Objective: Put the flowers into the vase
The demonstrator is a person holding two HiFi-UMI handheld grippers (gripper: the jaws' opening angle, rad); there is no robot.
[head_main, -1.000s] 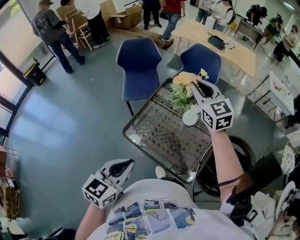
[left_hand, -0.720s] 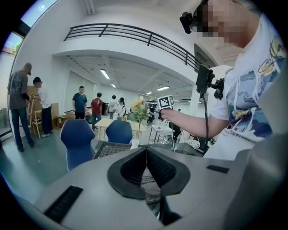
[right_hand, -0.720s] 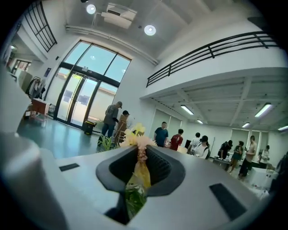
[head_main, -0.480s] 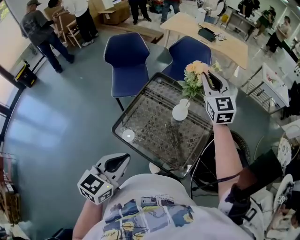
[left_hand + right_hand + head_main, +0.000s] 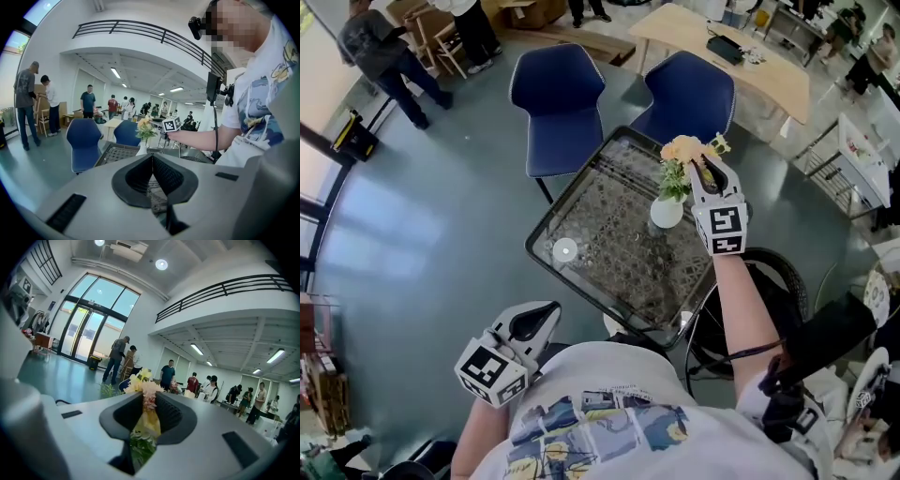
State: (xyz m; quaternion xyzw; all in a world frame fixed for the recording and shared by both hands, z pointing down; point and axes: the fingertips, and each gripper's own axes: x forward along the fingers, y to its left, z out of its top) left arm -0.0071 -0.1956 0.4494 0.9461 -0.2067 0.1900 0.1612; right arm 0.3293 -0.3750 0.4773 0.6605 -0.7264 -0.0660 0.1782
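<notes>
Over the far right side of the glass table (image 5: 600,244), the right gripper (image 5: 698,172) has come down in the last second, its jaws clamped narrowly on the stems of the flowers (image 5: 679,159). The peach and yellow blooms now sit directly above the small white vase (image 5: 667,213), and the stems seem to be inside its neck. Letting go looks like the only step left, while the left gripper (image 5: 548,314) hangs closed and empty near the person's waist.
</notes>
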